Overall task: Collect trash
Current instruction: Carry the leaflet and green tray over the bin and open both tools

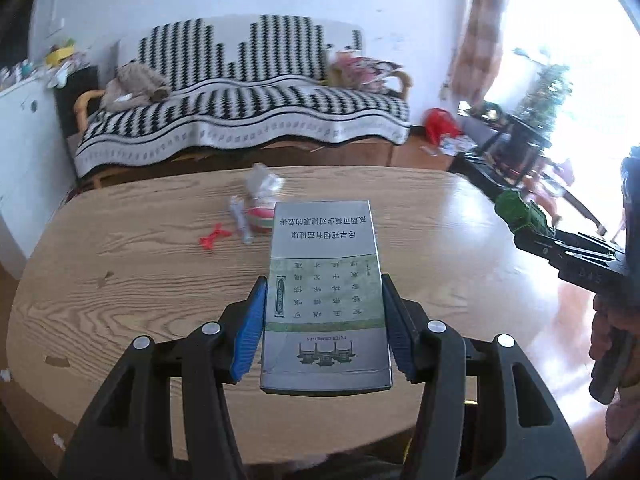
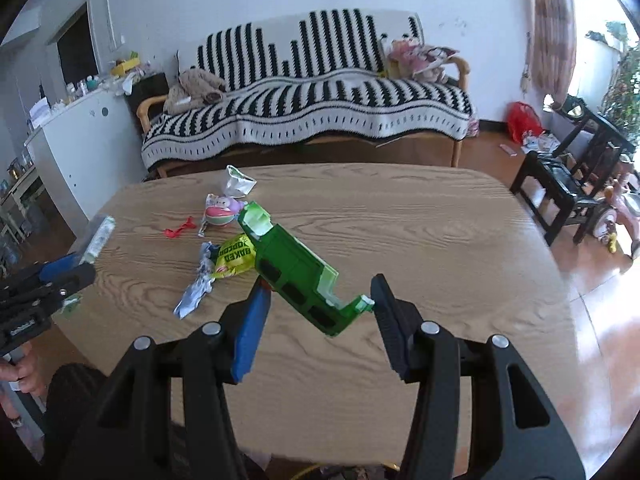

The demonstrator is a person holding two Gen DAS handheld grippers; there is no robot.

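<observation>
In the left wrist view my left gripper [image 1: 323, 280] is shut on a grey cigarette box [image 1: 322, 248] printed with Chinese text, its blue pads pressing both long sides above the wooden table [image 1: 420, 216]. My right gripper [image 2: 316, 282] is shut on a torn green carton [image 2: 296, 268], held slantwise between its fingers over the table. On the table lie a yellow popcorn bag [image 2: 234, 258], a crumpled silver wrapper [image 2: 196, 288], a red ribbon [image 2: 180, 229], a pink and green wrapper [image 2: 220, 210] and a clear plastic wrapper [image 2: 238, 180].
A sofa [image 2: 320, 96] under a black and white striped cover stands behind the table. A white cabinet [image 2: 80, 140] is at the left. Dark wooden chairs [image 2: 568, 184] and a red bag [image 2: 522, 118] are at the right on the wooden floor.
</observation>
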